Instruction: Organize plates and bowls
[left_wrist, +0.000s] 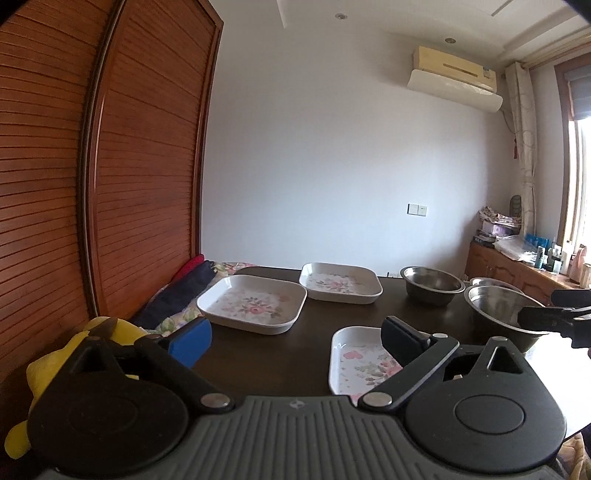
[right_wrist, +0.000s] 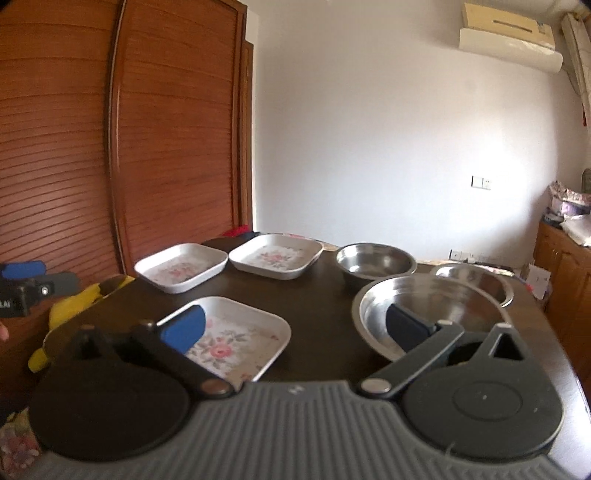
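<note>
Three square white plates with pink flowers lie on the dark table (right_wrist: 317, 306): two at the back left (right_wrist: 181, 267) (right_wrist: 275, 256) and one near me (right_wrist: 236, 339). To the right stand three steel bowls: a large near one (right_wrist: 432, 310), one behind it (right_wrist: 476, 277) and one at the back (right_wrist: 375, 262). My right gripper (right_wrist: 295, 328) hangs open and empty between the near plate and the large bowl. My left gripper (left_wrist: 295, 339) is open too, holding nothing, above the table just left of the near plate (left_wrist: 354, 362); the back plates (left_wrist: 255, 306) (left_wrist: 341, 282) lie beyond it.
A slatted wooden wardrobe (left_wrist: 129, 166) fills the left side. A yellow plush toy (left_wrist: 92, 332) and folded clothes (left_wrist: 184, 291) lie off the table's left edge. A low wooden cabinet (left_wrist: 517, 269) with clutter stands at the right by the window.
</note>
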